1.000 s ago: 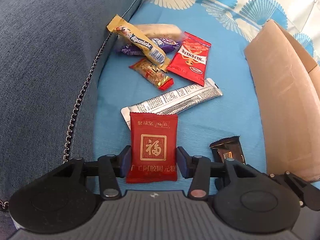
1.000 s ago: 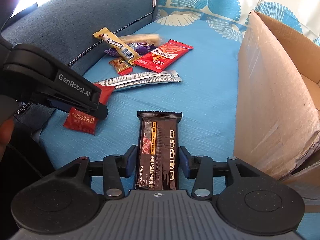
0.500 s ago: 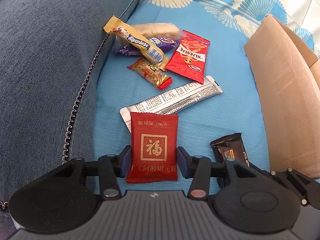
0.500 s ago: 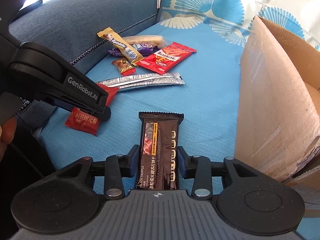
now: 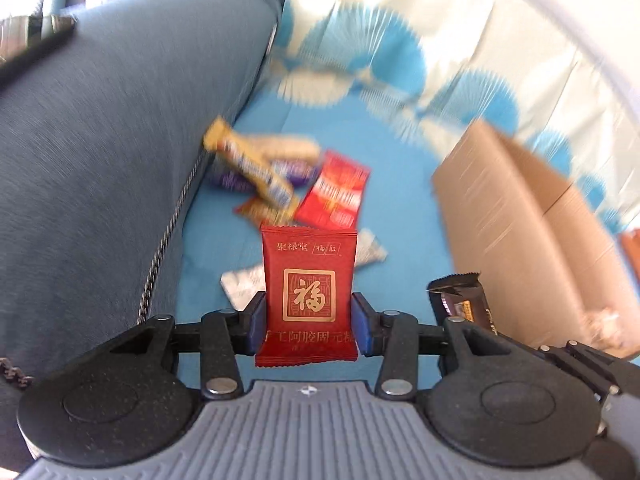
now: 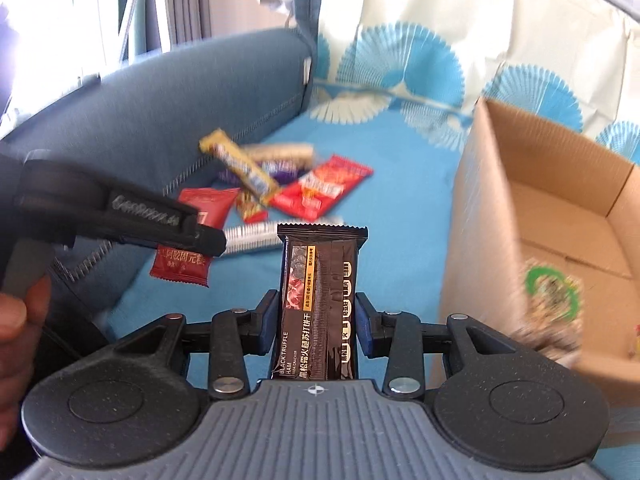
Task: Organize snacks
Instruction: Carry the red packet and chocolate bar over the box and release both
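My left gripper (image 5: 308,326) is shut on a red square packet (image 5: 308,280) with a gold character and holds it above the blue seat; it also shows in the right wrist view (image 6: 188,240). My right gripper (image 6: 316,322) is shut on a dark brown cracker bar (image 6: 320,304), lifted beside the open cardboard box (image 6: 520,216). The bar's end shows in the left wrist view (image 5: 460,300). Several snacks lie in a pile on the seat: a yellow stick (image 6: 240,168), a red pack (image 6: 320,190), a silver strip (image 6: 256,236).
A dark blue sofa cushion (image 5: 100,160) rises on the left. A patterned white and blue cushion (image 6: 420,48) stands behind. The box holds a green-marked packet (image 6: 552,292). My left gripper's body (image 6: 112,216) crosses the right wrist view.
Both grippers have risen and tilted up with their snacks; the views now blur and show the sofa back and the inside of the box.
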Demonstrator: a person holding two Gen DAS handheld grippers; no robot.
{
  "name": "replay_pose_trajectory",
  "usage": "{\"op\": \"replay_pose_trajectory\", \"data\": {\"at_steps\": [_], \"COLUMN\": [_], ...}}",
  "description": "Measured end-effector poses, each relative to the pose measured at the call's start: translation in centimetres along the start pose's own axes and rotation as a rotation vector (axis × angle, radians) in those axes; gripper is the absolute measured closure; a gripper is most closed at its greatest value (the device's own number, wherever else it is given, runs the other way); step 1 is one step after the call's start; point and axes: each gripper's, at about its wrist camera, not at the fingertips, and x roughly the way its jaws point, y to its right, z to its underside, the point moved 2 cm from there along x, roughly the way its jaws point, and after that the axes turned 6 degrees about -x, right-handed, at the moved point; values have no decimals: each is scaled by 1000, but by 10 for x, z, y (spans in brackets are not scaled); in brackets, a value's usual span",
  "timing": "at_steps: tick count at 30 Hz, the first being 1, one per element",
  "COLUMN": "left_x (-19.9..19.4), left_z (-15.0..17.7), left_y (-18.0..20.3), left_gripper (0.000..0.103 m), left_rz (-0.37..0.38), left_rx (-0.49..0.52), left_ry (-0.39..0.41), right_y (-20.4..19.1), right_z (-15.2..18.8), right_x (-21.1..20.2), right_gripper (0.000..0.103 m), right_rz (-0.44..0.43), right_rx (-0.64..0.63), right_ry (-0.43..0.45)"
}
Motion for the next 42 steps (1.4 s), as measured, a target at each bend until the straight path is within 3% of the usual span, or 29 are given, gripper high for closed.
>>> {"op": "replay_pose_trajectory", "data": {"at_steps": [8,13,18,21,30,36,42], "left_x": [-30,-42,-54,-60,-58,-57,-57], "left_z": [1,3,4,7,13,19,18], "left_y": [3,2,4,9,34,53,71], "left_gripper": [55,55,55,55,55,55,55], "left_rz": [90,120,144,130,83,116,119], "left_rx": [-11,-19,-15,1,127,201,189], "left_ry": [162,226,280,310,326,299,285], "right_y": [33,44,60,66,83,101,126], "right_z": [-49,-44,-29,-33,-28,-26,-25], "right_x": [-53,-67,-59,-59,-63,-68,-70], "right_gripper": [62,62,62,62,62,62,62], "right_rz": [-45,-23,-13,-20,-36,-39,-31], "right_rx": [13,-38,73,89,103,134,216], "right_ry": [160,288,266,299,319,335,344]}}
